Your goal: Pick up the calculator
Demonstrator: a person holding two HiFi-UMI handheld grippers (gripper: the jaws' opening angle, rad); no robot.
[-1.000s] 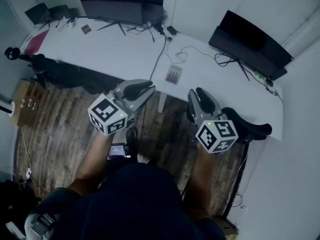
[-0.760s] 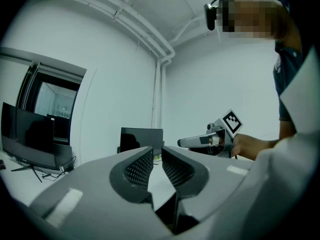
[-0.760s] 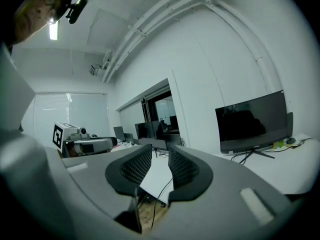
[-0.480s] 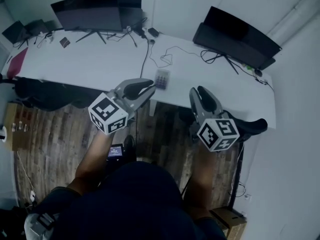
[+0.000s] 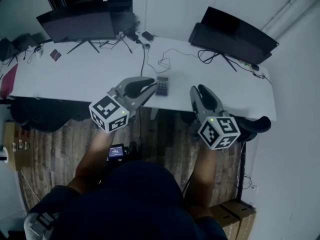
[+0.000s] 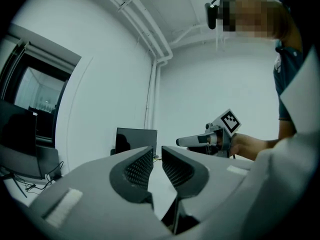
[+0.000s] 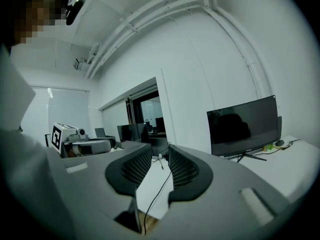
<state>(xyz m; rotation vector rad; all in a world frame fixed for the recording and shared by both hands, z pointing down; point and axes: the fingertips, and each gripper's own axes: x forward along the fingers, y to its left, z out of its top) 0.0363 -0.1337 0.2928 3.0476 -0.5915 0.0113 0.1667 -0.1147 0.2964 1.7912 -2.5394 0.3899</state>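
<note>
Desk (image 5: 75, 74): white, long, spans upper part of head view.
Left monitor (image 5: 75, 26): dark, 11 o'clock, far side of desk.
Right monitor (image 5: 232, 34): dark, 1 o'clock, far side of desk.
Left gripper (image 5: 149, 87): over desk's near edge. I read jaws slightly spread, nothing between.
Right gripper (image 5: 198, 92): at 3 o'clock of left gripper, apart from it. Jaws spread a little, empty.
Calculator (image 5: 162, 85): flat on desk by near edge, just at 3 o'clock of left gripper's tips, between both grippers.
Cable (image 5: 144, 59): dark, runs from 12 o'clock down to near edge.
</note>
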